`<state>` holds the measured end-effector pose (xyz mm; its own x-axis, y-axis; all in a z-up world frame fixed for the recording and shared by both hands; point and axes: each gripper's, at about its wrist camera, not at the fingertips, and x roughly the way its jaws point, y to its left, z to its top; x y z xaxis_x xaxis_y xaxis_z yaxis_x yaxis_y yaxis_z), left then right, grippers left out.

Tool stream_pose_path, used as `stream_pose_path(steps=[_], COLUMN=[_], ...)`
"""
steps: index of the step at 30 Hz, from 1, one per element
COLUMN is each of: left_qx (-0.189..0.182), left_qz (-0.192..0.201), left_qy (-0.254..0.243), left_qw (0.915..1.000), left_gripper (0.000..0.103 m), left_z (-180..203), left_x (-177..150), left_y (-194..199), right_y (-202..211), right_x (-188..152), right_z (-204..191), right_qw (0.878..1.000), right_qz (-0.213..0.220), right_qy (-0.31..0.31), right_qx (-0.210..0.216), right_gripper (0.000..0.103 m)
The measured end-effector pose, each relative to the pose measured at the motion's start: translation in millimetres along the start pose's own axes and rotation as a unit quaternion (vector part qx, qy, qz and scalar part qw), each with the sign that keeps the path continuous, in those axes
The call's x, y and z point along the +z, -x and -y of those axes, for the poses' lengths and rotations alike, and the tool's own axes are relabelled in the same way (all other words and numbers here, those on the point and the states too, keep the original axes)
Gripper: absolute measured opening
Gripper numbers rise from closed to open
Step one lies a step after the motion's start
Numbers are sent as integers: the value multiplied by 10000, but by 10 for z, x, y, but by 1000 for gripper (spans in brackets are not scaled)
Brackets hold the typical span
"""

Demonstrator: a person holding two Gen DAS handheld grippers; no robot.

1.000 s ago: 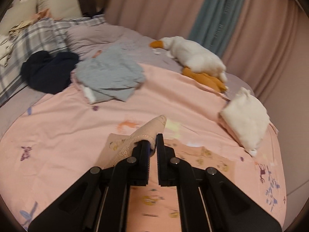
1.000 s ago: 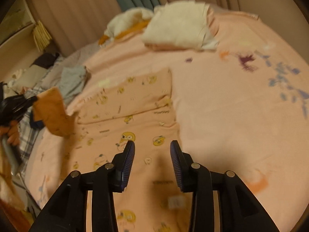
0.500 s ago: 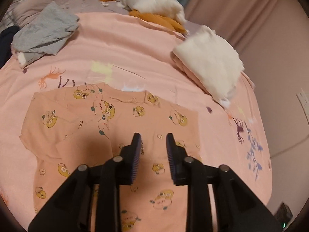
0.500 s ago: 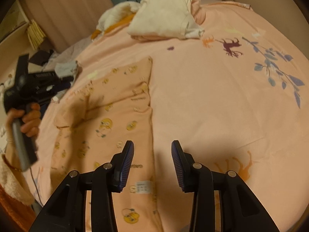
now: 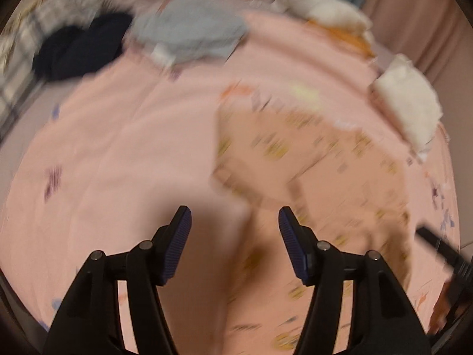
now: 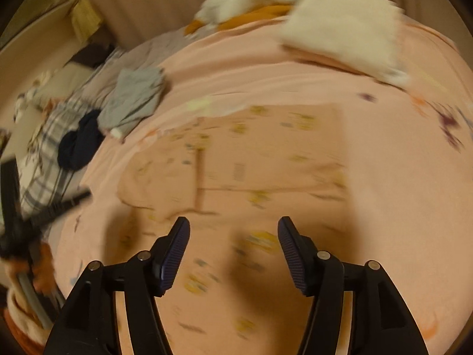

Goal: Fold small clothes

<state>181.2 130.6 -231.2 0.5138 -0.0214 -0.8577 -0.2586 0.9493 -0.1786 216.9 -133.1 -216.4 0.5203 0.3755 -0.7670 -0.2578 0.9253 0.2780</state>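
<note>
- The small peach garment (image 6: 254, 171), printed with yellow cartoon figures, lies spread on the bed (image 6: 393, 183) around its middle, nearer my edge than the far one. It looks partly folded: a straight crease runs across it and one sleeve seems turned in, though blur hides the detail.
- My left tongs (image 5: 235, 244) have just been opening and now stand wide with nothing between the pads, hovering over the garment's near left part.
- My right tongs (image 6: 233, 250) have also just been opening; they are wide and empty, above the garment's near edge.
- I judge this fold as underway, not finished: the piece is not yet a compact stack, so further folds are left.
- Toward the far right corner sits a folded white stack (image 6: 346, 26), which I take as finished work.
- Toward the far left edge lie a grey garment (image 6: 133, 100) and a dark navy one (image 6: 78, 142), both crumpled and apparently waiting.
- A plush duck (image 5: 313, 9) rests along the far edge, well apart from my work.
</note>
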Motion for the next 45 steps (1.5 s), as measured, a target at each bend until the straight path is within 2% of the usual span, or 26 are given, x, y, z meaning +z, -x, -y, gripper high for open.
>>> stream_pose_path(steps=[2, 6, 8, 10, 11, 12, 13, 14, 16, 20, 24, 27, 30, 34, 36, 39, 42, 45], left_qx=[-56, -272, -291, -273, -292, -315, -309, -293, -278, -141, 2, 68, 58, 200, 313, 330, 380, 553], left_qz=[-265, -432, -223, -138, -165, -204, -225, -220, -145, -5, 113, 149, 118, 177, 215, 263, 327, 375], left_qy=[-69, 12, 77, -12, 4, 86, 120, 86, 89, -55, -164, 25, 79, -145, -305, -286, -336, -466], left_qw=[9996, 9987, 9993, 9995, 9994, 9993, 9992, 9993, 9995, 9999, 9998, 9999, 9999, 9995, 9988, 9987, 9982, 9967], left_gripper=[59, 60, 63, 66, 69, 72, 72, 74, 74, 73, 67, 59, 57, 56, 56, 57, 57, 53], left_z=[-109, -197, -194, -132, -125, -124, -122, -104, -105, -58, -43, -42, -29, 34, 91, 84, 93, 174], left_x=[-154, -325, -308, -237, -199, -171, -153, -132, -123, -142, -143, -59, -14, -20, -21, -17, -2, 31], left_y=[-194, -524, -577, -609, -625, -655, -667, -674, -683, -697, -717, -755, -770, -794, -803, -820, -845, -875], right_y=[-280, -895, -1138, -1384, -1467, -1468, -1436, -1393, -1284, -910, -404, -190, -34, 91, 84, -21, -127, -144], right_x=[156, 370, 368, 275, 214, 187, 184, 196, 247, 376, 527, 660, 785, 957, 990, 914, 879, 910], right_z=[-288, -732, -841, -933, -977, -992, -967, -918, -767, -659, -549, -524, -460, -301, -179, 82, 323, 591], right_qw=[9995, 9965, 9951, 9937, 9925, 9917, 9920, 9939, 9971, 9996, 9989, 9980, 9967, 9941, 9934, 9936, 9929, 9897], right_qz=[-234, -712, -910, -1089, -1016, -828, -692, -613, -586, -149, 276, 544, 747, 1042, 1067, 903, 818, 816], right_qy=[164, 120, 79, 220, 422, 544, 539, 414, 15, -200, -367, -287, -306, -305, -409, -682, -818, -1171], right_qx=[143, 419, 376, -109, -541, -815, -907, -816, -493, -155, 39, 109, 124, -1, 17, 50, -266, -124], right_gripper=[64, 64, 64, 61, 49, 40, 25, 17, 10, 10, 10, 10, 6, 6, 7, 7, 6, 6])
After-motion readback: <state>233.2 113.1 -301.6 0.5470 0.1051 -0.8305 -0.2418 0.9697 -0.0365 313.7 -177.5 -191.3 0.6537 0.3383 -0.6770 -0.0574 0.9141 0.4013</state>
